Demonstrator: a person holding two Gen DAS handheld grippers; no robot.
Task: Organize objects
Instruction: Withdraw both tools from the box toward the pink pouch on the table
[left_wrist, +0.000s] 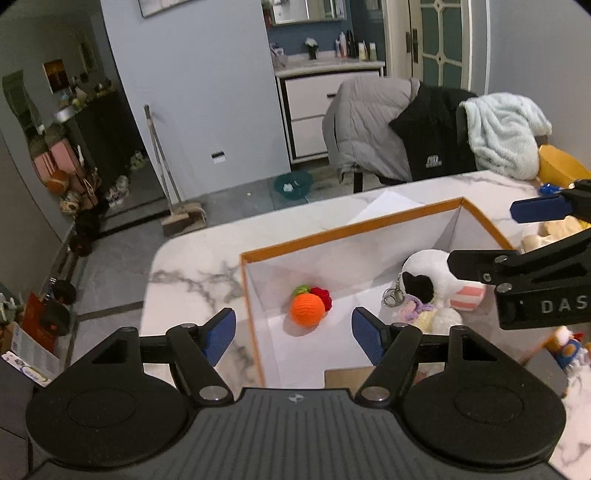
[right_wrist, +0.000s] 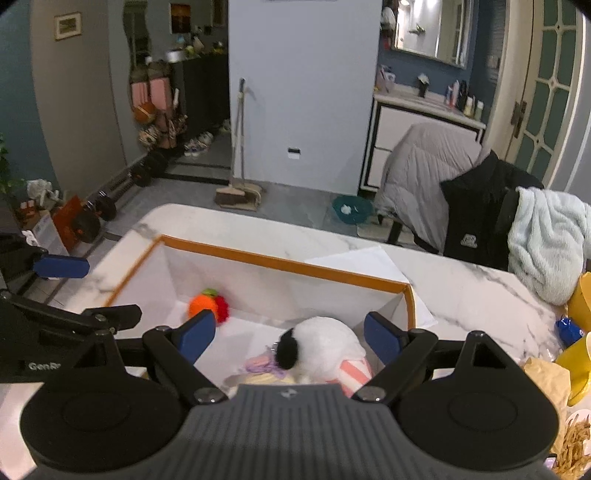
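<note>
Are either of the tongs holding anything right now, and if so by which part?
Nothing is held. The left tongs and right tongs are both open and empty above the box; the toys lie inside it.

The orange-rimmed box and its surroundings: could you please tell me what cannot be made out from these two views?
- Near part of the box floor: hidden in both views by the hand-held gripper bodies.
- White plush: lower half hidden in the right wrist view by the right hand-held gripper.
- Yellow items: cut off by the right edge.
- Small toy: left wrist view, too small, partly covered.
</note>
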